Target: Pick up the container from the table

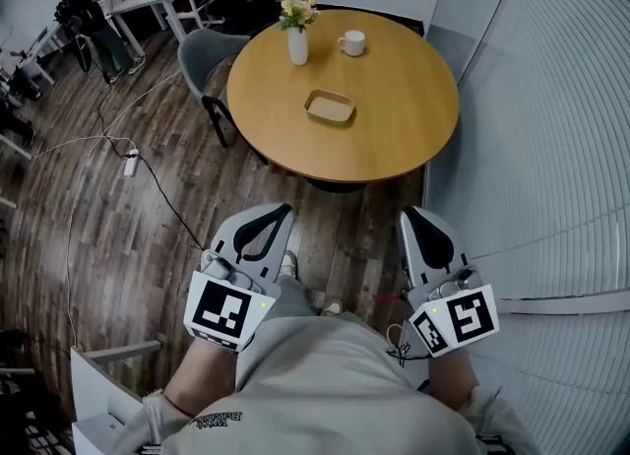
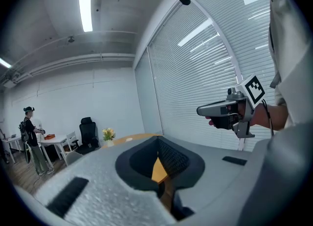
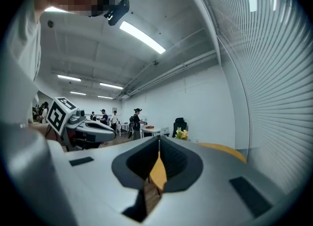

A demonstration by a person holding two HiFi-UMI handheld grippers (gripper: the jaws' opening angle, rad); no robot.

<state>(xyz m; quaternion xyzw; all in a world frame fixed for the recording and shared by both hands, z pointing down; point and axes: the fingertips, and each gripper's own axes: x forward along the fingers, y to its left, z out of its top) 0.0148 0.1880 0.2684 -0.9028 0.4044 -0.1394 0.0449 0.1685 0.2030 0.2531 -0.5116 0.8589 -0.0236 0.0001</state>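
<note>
Plank-floored room, head view: a round wooden surface point(image 1: 399, 123) carries the container point(image 1: 330, 106), a shallow tan tray, well ahead of the fingers of the left gripper point(image 1: 279, 215) and the right gripper point(image 1: 414, 217) and between their lines, with a vase point(image 1: 297, 45) and mug point(image 1: 352, 43) beyond it. It is judged light, rigid and liable to slide, and is best pinched at its raised near rim. Left gripper view: fingers closed tip to tip, holding nothing, surface edge far beyond them. Right gripper view: fingers likewise closed and empty, surface ahead and right of them, container not visible.
</note>
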